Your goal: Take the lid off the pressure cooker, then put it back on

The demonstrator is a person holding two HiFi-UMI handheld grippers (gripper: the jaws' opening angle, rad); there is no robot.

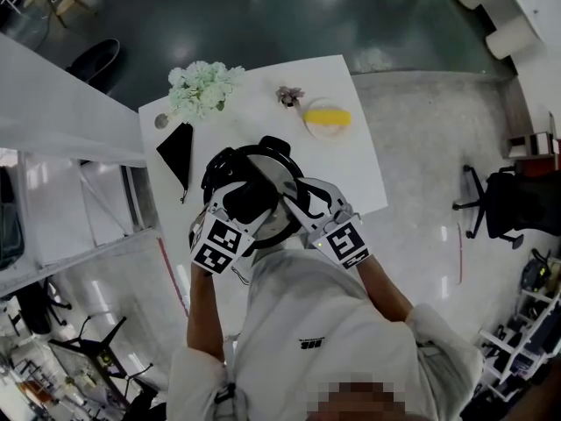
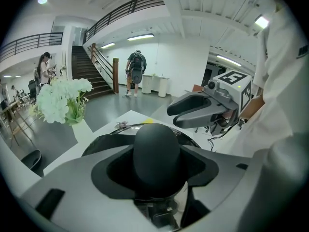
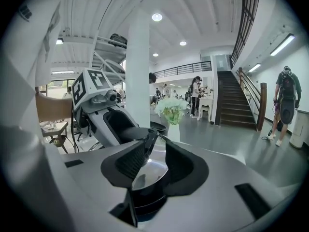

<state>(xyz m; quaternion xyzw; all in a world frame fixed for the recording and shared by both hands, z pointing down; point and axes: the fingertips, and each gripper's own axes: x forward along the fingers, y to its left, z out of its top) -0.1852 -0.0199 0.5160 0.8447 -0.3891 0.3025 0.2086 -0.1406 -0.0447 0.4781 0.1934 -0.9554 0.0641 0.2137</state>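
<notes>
The pressure cooker (image 1: 263, 150) stands near the middle of the white counter (image 1: 355, 160), just in front of the person, and both grippers are on it. As far as the head view shows, the steel lid (image 1: 282, 175) sits on the pot. No gap shows between the two, though the grippers cover much of the near side.

The left gripper (image 1: 252, 191) comes in from the near left. Its jaws are spread wide and clamped on the cooker's black handle (image 2: 157, 151), whose rounded end fills the space between the pads. The right gripper (image 1: 294, 198) reaches in from the near right. Its jaws stand apart around the lid's thin dark rim (image 3: 145, 151). The rim lies close to one pad, with bright steel showing between it and the other, so this gripper looks placed but not pressed shut.

These pictures alone do not tell which half of the task this is. The lid may be about to be twisted free and lifted, or it may have just been seated again. If it is the first, all the work remains: unlock, lift clear, set back and lock. If it is the second, only the release of both grippers is left.

A bunch of pale flowers (image 1: 203, 86) and a plate with something yellow (image 1: 327, 118) sit at the far side, well apart from the cooker.
</notes>
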